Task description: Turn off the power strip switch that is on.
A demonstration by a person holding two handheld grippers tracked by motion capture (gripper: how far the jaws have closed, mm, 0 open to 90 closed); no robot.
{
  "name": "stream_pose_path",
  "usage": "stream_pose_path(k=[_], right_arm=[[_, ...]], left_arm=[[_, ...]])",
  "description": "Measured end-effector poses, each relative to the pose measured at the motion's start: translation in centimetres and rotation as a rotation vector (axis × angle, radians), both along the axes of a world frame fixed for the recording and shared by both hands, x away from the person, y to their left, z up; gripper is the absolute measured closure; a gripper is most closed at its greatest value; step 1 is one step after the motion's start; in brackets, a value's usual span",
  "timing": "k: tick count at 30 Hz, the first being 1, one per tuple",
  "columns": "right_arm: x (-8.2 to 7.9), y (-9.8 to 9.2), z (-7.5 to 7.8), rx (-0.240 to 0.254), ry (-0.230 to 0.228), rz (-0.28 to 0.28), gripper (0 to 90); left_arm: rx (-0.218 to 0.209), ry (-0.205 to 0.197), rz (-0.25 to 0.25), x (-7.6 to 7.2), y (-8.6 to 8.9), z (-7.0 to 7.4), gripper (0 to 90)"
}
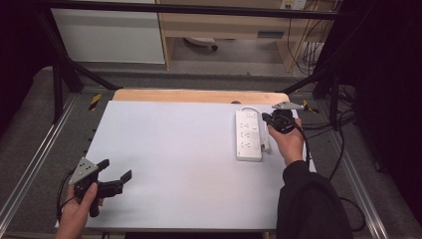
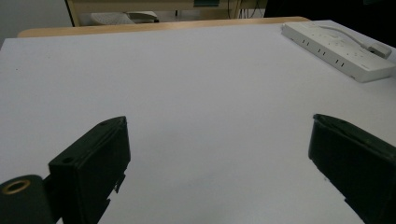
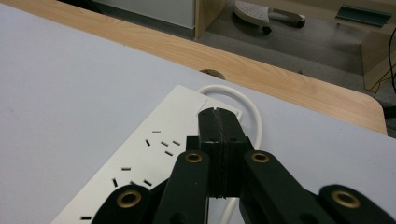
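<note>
Left gripper [image 1: 112, 175] held at near left corner of white table [image 1: 174, 159], jaws spread wide with nothing between them, bare surface under and ahead of them. White power strip [image 1: 248, 135] well apart from it, lying flat at far right of table, long axis running away from person, white cable [image 1: 250, 108] looping from far end and returning along right side. Right gripper [image 1: 271, 119] poised over strip's far right end, just above cable; jaws pressed fully together [image 3: 218, 135], gripping nothing. No containers on table.
</note>
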State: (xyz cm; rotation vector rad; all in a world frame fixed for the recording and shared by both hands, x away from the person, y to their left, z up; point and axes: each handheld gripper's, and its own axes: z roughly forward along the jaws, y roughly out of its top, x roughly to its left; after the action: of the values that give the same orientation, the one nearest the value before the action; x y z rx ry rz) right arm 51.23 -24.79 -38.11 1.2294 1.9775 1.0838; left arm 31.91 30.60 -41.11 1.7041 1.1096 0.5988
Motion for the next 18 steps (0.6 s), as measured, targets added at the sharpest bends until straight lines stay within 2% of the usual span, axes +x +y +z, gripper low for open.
stream_pose_path(k=[18], right_arm=[[0.0, 0.8, -1.9, -0.009, 0.037, 0.013, 90.0]], left_arm=[[-0.002, -0.002, 0.002, 0.0, 0.0, 0.0, 5.4]])
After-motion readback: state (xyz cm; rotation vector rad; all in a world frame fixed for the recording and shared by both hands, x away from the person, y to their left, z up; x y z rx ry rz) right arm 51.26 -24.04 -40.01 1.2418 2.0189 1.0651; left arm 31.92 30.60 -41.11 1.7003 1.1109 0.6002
